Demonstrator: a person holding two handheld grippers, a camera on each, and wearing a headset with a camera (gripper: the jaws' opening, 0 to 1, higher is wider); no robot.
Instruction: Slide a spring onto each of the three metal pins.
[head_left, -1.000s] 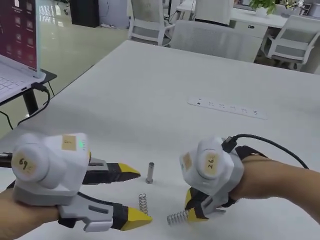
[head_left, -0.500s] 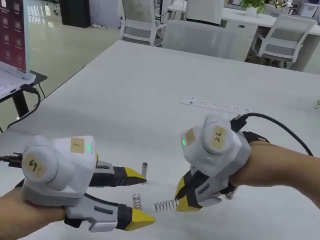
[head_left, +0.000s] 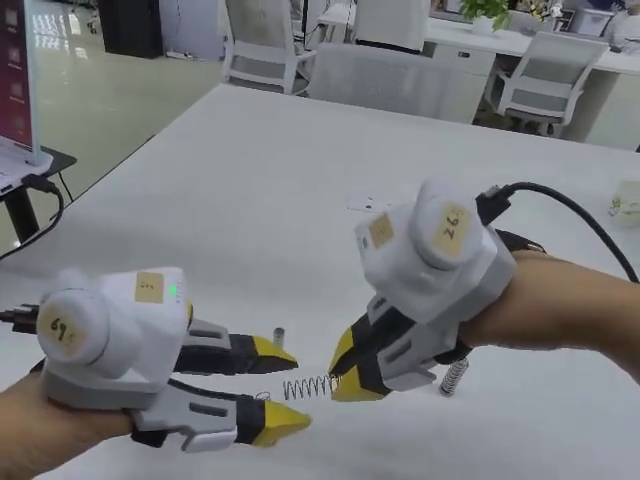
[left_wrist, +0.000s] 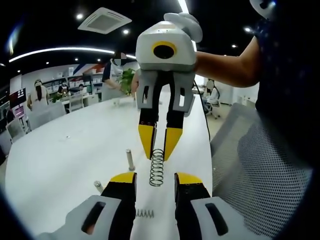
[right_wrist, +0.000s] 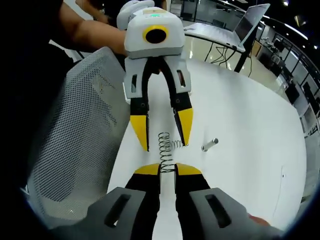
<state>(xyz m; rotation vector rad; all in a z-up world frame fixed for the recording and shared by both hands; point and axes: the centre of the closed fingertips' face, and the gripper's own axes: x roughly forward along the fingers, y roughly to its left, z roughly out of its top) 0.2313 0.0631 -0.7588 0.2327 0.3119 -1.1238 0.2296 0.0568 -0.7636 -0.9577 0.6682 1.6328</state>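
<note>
Head view has the right gripper (head_left: 338, 378) pinching one end of a spring (head_left: 305, 386), held level above the table (head_left: 300, 180) so its free end points between the spread jaws of the left gripper (head_left: 297, 388) — a handover or re-grip, I judge, to line the coil up before threading. An upright pin (head_left: 278, 336) stands bare just behind the left jaws; left gripper view shows a second pin (left_wrist: 99, 186), also bare, and a loose spring (left_wrist: 145, 213) lying below. Another spring (head_left: 452, 376) lies beside the right wrist. The left jaws crowd the approach to the pin — they likely need to shift aside.
</note>
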